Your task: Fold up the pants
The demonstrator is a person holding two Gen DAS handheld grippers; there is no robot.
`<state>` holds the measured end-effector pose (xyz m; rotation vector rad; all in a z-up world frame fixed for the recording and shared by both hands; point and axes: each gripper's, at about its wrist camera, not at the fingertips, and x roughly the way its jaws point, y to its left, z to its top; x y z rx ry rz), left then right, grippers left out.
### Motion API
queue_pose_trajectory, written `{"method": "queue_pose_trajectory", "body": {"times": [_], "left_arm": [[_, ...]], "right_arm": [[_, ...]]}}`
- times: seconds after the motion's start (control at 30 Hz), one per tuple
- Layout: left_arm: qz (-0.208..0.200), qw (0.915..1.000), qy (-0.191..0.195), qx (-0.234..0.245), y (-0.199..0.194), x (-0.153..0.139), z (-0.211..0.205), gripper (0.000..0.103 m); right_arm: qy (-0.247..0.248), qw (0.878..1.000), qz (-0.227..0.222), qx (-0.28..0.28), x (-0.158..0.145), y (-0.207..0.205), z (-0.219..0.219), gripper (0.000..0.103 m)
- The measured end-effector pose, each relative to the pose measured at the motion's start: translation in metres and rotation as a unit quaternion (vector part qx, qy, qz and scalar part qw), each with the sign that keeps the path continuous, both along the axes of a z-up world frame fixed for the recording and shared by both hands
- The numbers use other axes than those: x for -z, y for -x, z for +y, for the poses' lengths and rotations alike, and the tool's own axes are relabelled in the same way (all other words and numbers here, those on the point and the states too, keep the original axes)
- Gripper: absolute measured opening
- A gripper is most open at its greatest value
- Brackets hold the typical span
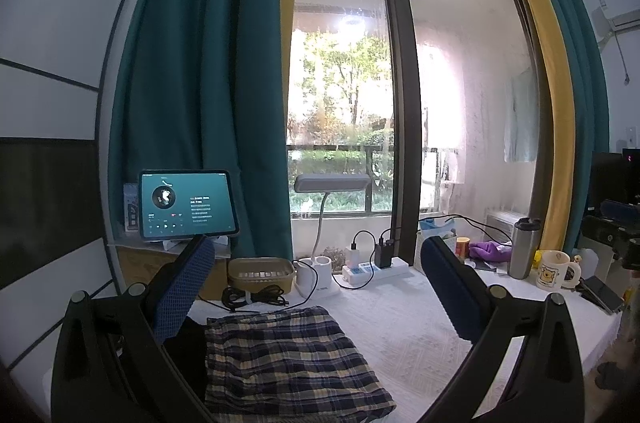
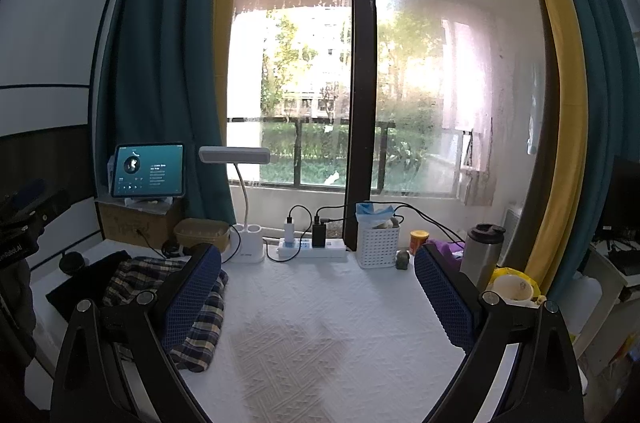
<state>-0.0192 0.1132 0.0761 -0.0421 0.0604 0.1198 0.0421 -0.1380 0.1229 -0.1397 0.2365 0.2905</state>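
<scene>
Plaid pants (image 1: 288, 359) in navy and cream lie folded into a rectangle on the white textured table cover (image 1: 416, 343). My left gripper (image 1: 318, 265) hovers above them, open, with nothing between its blue-padded fingers (image 1: 184, 287). In the right wrist view the same pants (image 2: 168, 299) lie at the left, partly behind the left finger, on top of a dark cloth (image 2: 96, 275). My right gripper (image 2: 316, 275) is open over bare table cover (image 2: 320, 323), to the right of the pants and holding nothing.
Along the window stand a tablet (image 1: 186, 204) on a cardboard box, a beige basket (image 1: 260, 273), a white desk lamp (image 1: 320, 263), a power strip (image 1: 376, 269) with chargers and cables, a white mesh bin (image 2: 378, 243), a steel tumbler (image 1: 522, 247) and a mug (image 1: 556, 269).
</scene>
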Motion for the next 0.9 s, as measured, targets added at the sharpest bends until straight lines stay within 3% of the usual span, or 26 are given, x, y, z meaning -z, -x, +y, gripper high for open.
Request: {"method": "queue_pose_trajectory", "body": {"times": [0.9], "left_arm": [[0.0, 1.0, 0.004, 0.008, -0.001, 0.0016, 0.0004, 0.102]], "right_arm": [[0.004, 1.0, 0.007, -0.003, 0.0054, -0.0054, 0.0015, 0.098]]}}
